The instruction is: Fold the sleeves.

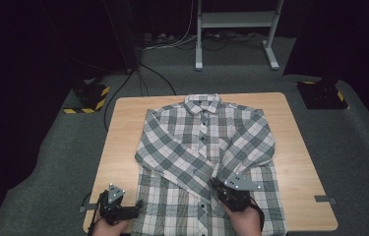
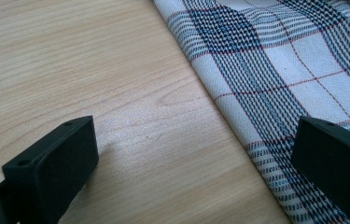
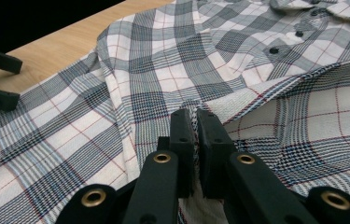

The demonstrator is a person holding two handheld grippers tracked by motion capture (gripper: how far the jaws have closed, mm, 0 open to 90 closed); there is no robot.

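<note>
While the shirt (image 1: 206,162) lies lengthwise, collar away, right gripper (image 3: 195,122) pinches its fabric, left gripper (image 2: 196,154) agape.

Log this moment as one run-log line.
work: folding plaid shirt on table | right hand-held gripper: shut on sleeve cuff | left hand-held gripper: open, astride shirt's edge

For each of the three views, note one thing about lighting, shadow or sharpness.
High view: the table and plaid shirt are lit, the surroundings fall into near-black. Left gripper view: the wood grain is sharp, with a soft shadow beside the left gripper. Right gripper view: the right gripper and the weave look crisp; the top left background is black.
</note>
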